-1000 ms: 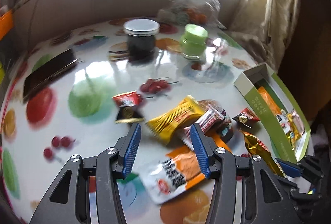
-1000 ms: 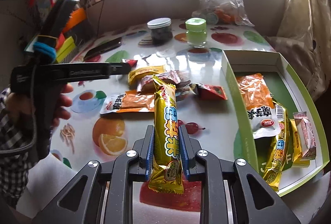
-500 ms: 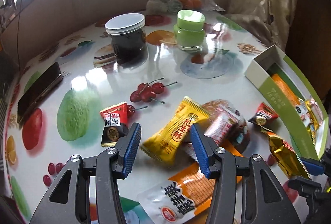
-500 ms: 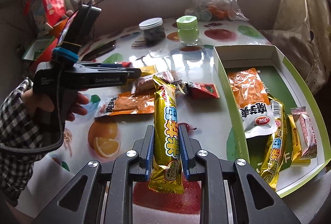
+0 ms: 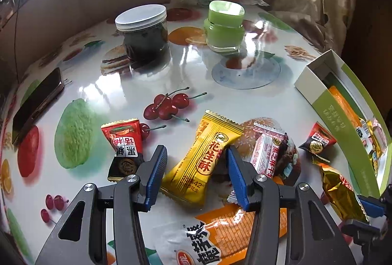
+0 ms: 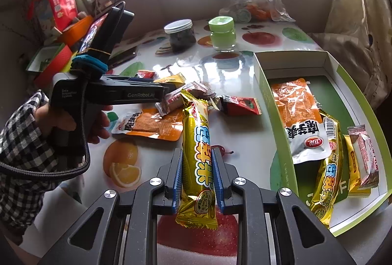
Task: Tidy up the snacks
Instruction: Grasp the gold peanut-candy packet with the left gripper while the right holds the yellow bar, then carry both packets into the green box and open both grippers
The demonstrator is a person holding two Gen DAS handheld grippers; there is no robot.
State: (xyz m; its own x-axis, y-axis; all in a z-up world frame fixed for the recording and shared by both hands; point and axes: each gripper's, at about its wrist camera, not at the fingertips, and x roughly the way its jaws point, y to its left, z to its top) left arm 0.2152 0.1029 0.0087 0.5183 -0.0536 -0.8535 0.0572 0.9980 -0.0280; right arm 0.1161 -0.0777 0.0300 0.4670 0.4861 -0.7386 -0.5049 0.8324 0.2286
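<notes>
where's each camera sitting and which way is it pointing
Left wrist: on the left gripper, angled down at the yellow peanut-crisp packet between its open jaws; only its own fingers show.
Right wrist: on the right gripper, angled down along the gold snack bar it clamps, green box on the right; the left hand and checked sleeve show.
Shared: dark jar, green jar, orange packet.

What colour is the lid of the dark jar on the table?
White. The lid on the dark jar shows best in the left wrist view.
</notes>
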